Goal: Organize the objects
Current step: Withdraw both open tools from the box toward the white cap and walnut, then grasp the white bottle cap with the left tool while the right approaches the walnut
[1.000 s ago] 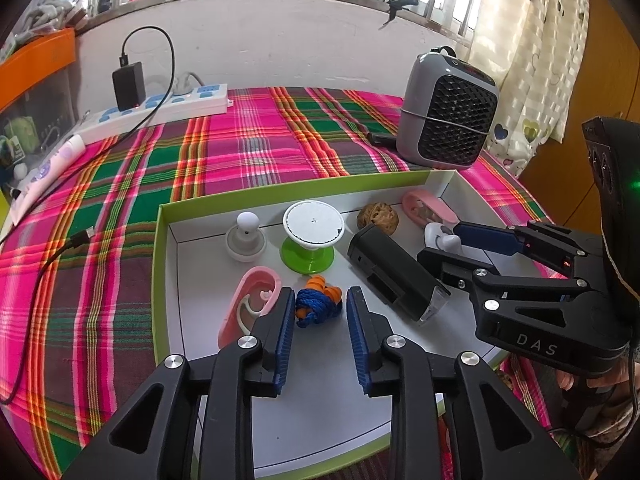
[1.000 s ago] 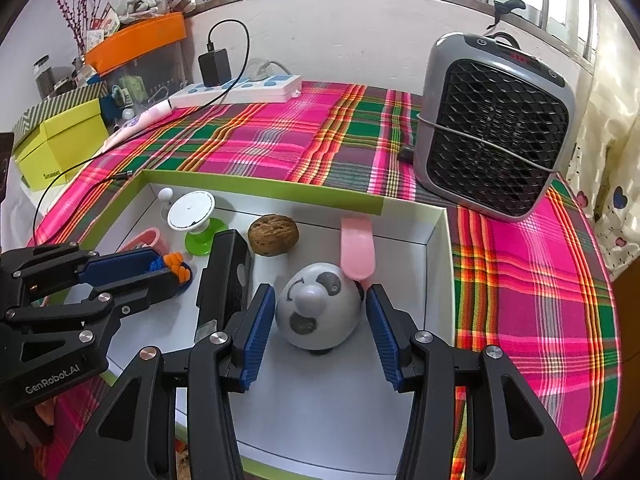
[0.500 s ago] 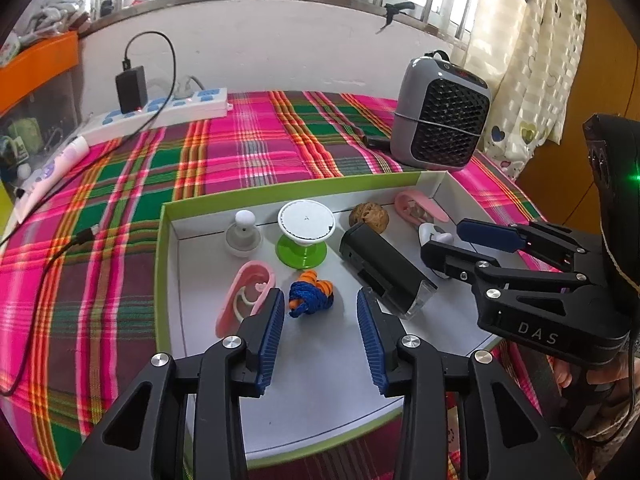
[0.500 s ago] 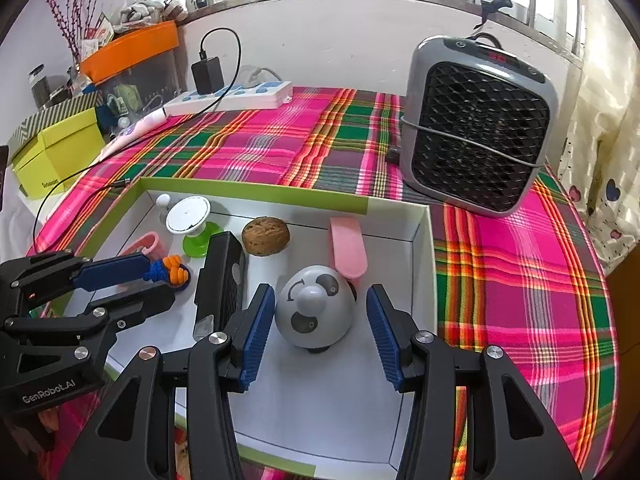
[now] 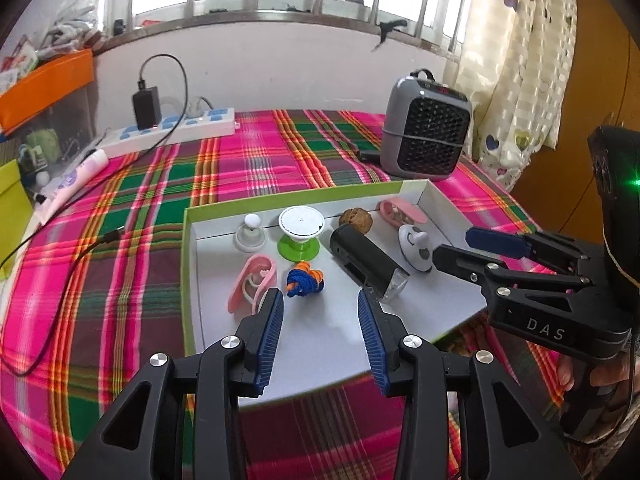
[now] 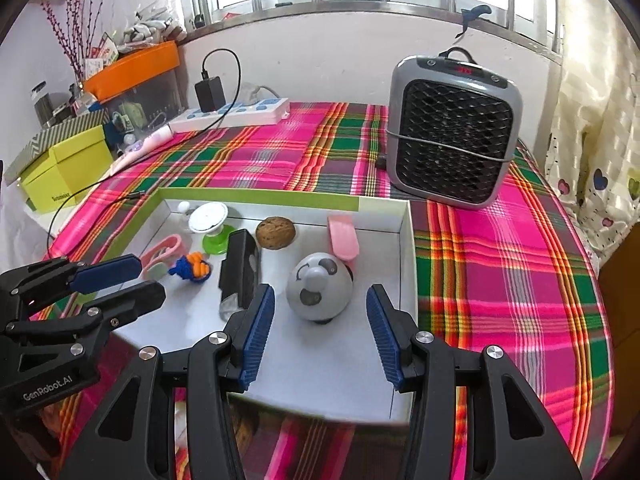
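A shallow white tray with a green rim (image 5: 188, 248) lies on the plaid cloth. In it are a blue-and-orange knotted rope toy (image 5: 305, 280), a black boxy device (image 5: 366, 262), a grey panda toy (image 6: 320, 286), a walnut (image 6: 276, 232), a green stand with a white top (image 5: 300, 224), a small white knob (image 5: 251, 232) and two pink pieces (image 5: 252, 280) (image 6: 343, 238). My left gripper (image 5: 319, 294) hovers open over the tray's near part, just short of the rope toy, holding nothing. My right gripper (image 6: 321, 289) is open; the panda shows in its gap, untouched.
A grey fan heater (image 6: 452, 132) stands behind the tray on the right. A white power strip (image 5: 172, 128) with a black charger lies by the back wall, and its cable (image 5: 80, 260) trails along the left. A yellow-green box (image 6: 68, 168) and an orange bin (image 6: 132, 64) sit far left.
My left jaws have spread wider and drawn back and up from the rope toy. My right gripper has also pulled back and up from the panda, its jaws unchanged.
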{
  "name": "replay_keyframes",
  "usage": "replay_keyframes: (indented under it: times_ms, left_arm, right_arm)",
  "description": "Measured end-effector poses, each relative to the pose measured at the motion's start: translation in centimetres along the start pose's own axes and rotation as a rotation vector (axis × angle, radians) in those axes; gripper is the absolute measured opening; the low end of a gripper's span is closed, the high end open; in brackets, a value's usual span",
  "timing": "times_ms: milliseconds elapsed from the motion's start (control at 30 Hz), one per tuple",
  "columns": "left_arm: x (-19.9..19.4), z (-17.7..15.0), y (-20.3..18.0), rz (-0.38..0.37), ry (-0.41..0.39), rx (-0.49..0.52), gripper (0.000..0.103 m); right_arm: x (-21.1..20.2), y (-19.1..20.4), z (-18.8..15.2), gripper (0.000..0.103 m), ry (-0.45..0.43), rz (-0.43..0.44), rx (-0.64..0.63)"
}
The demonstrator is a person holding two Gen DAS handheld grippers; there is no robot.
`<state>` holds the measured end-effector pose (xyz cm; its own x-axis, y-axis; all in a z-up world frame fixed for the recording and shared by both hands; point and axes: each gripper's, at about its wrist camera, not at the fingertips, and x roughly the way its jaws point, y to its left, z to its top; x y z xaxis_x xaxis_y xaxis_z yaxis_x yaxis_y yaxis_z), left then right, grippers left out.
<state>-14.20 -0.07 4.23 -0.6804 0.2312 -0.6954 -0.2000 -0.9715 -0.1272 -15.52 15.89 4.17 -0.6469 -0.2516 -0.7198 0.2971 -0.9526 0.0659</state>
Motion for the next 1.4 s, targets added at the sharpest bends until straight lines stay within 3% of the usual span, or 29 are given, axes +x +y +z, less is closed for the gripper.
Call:
replay_keyframes:
  times_ms: [600, 1200, 1400]
  left_arm:
    - [-3.8, -3.4, -1.2, 0.061, -0.044, 0.015, 0.037]
    - [-3.2, -5.7, -3.4, -0.150, 0.019, -0.001, 0.041]
    - [-2.2, -6.0, -4.7, -0.180, 0.049, 0.026, 0.041]
  right_arm:
    - [-4.3, 1.2, -3.4, 0.049, -0.033, 0.013, 0.011]
    - [-5.5, 0.2, -6.4, 0.049, -0.022, 0.024, 0.050]
    - [-5.5, -0.4, -6.7, 0.049, -0.019, 0.023, 0.063]
